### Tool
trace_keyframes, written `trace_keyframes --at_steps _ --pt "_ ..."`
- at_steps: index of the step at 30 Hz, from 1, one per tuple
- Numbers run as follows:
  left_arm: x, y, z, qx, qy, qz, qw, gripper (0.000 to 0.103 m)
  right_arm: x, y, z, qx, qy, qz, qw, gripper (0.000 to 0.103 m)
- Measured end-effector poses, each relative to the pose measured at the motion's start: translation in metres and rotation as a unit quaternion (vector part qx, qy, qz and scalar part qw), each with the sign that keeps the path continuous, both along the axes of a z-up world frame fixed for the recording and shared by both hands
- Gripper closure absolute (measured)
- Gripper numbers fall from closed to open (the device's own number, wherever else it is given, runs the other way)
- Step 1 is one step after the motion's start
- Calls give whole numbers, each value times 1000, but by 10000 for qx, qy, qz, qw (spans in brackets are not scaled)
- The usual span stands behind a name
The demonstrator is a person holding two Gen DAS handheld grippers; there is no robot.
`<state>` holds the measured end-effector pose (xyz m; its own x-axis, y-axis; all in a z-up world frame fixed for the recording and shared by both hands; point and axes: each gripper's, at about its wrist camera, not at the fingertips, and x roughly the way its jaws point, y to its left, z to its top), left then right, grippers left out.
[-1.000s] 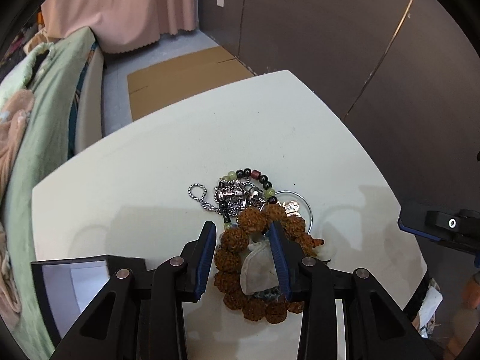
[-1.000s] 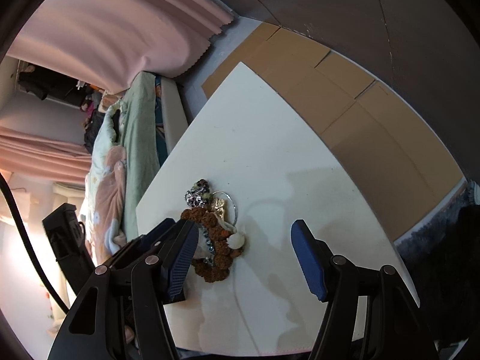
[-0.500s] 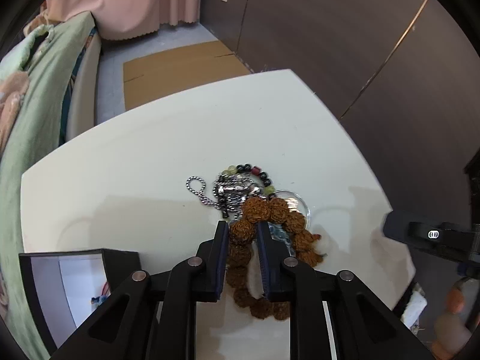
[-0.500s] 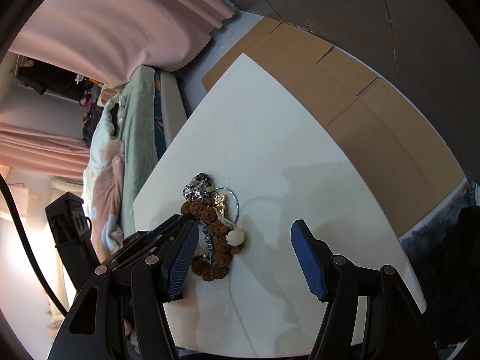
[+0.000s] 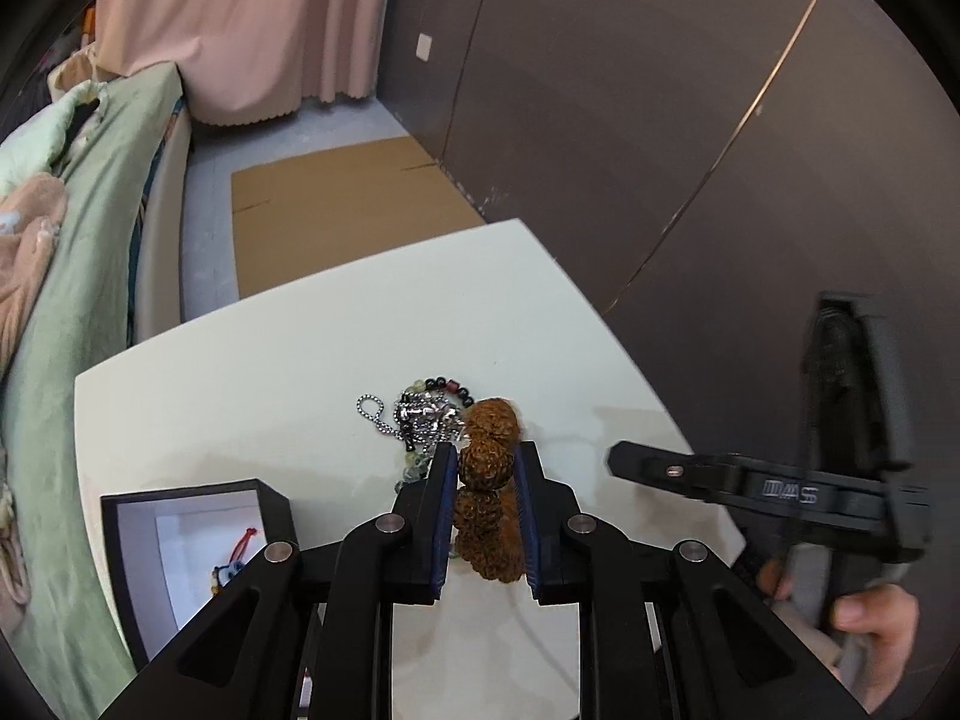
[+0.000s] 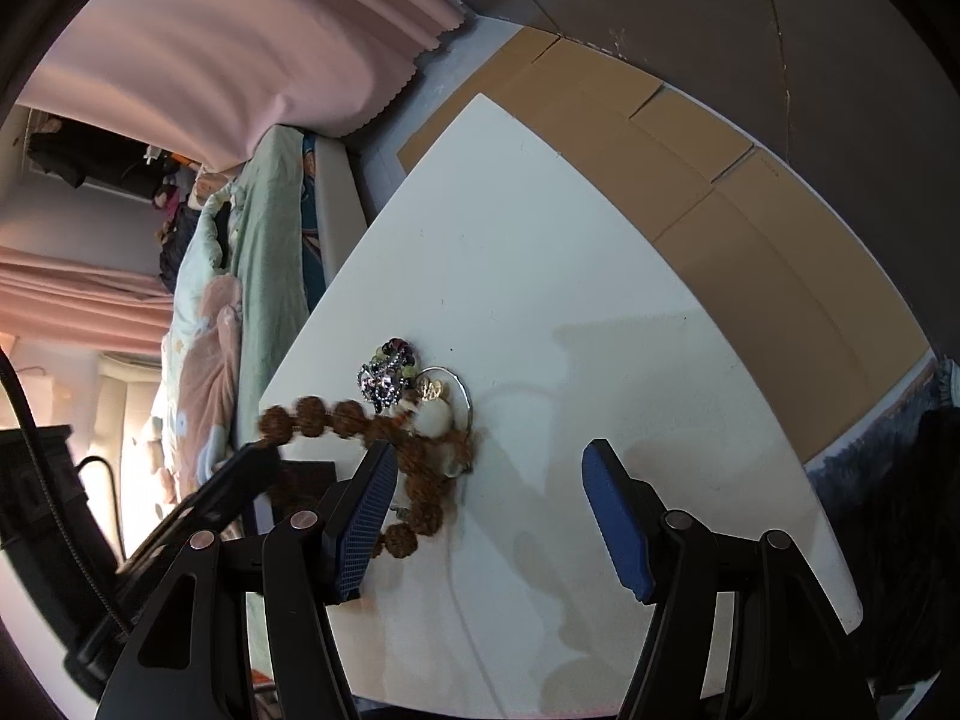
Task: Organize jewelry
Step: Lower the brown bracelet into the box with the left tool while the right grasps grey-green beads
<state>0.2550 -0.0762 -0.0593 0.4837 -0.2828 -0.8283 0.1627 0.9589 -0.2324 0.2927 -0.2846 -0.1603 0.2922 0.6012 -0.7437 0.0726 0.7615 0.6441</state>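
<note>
Brown, knobbly seed beads make up the bracelet (image 5: 487, 462) that the left tool (image 5: 485, 468) has clamped between its blue-padded fingers (image 5: 443, 516). In the right wrist view part of this bracelet (image 6: 312, 417) is raised off the white worktop (image 6: 540, 276) in an arc, while its other end trails down beside a pale round bead (image 6: 433, 420) in the jewelry heap.

That heap sits near the middle of the worktop (image 5: 270, 372), toward its near edge: a silver ball chain (image 5: 375, 414) with a shiny silver charm cluster (image 5: 427, 414), a string of dark, red and pale green beads (image 5: 444, 387), and a thin silver hoop (image 6: 459, 387) with a small gold piece (image 6: 431, 387) inside it.

At the near left corner of the worktop stands a black box (image 5: 120, 534) with a white lining; a small trinket with a red cord (image 5: 237, 558) lies inside.

The right tool (image 6: 492, 510) hangs over the near part of the worktop with its blue pads (image 6: 612, 516) spread wide and gripping nothing.
</note>
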Motion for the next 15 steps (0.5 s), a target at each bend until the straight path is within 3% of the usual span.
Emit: trace_keyframes --at_steps 9,15 --pt "-17 26 33 -149 -305 269 9991 83 -2 17 -1 167 -33 342 9993 38" --pt "-26 42 49 -177 -480 406 9979 83 -4 41 -4 315 -25 676 9972 59"
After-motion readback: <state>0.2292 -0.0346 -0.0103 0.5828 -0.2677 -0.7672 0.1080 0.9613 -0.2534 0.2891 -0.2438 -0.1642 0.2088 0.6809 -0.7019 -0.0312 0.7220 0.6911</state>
